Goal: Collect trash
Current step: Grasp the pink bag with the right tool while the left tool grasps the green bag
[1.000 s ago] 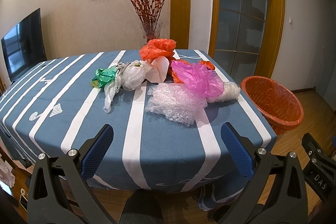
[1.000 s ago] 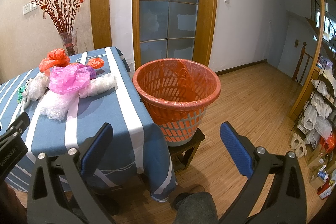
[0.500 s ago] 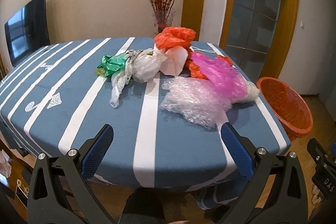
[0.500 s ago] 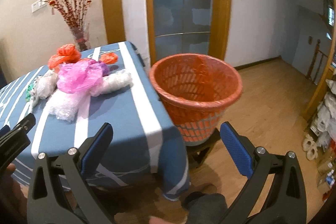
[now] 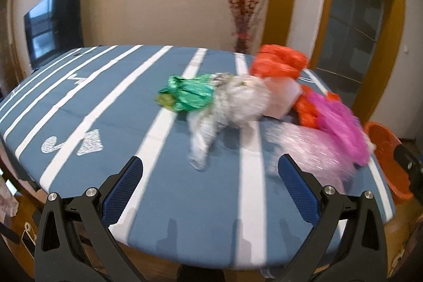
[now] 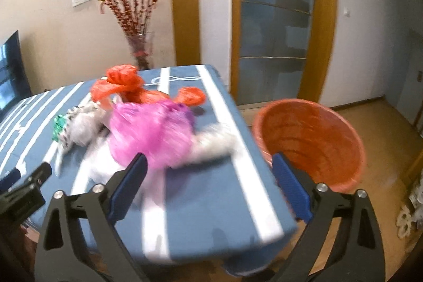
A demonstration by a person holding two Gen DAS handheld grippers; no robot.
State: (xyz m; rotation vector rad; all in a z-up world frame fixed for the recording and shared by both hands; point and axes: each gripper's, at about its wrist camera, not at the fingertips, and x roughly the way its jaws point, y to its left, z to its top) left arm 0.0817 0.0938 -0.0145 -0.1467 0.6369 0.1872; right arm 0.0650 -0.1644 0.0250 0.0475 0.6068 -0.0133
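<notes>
Pink bag (image 6: 150, 134) on table (image 6: 201, 197), beside orange basket (image 6: 312, 142).

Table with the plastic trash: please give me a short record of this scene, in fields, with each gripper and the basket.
surface: table with a blue cloth, white stripes
trash: pink bag, orange bag, green bag, clear bags, all heaped on the table
basket: orange basket beside the table's edge, nothing seen inside
left gripper: open, empty, over the near table edge
right gripper: open, jaws just closing a little, nothing between them
progress: no trash collected yet
</notes>
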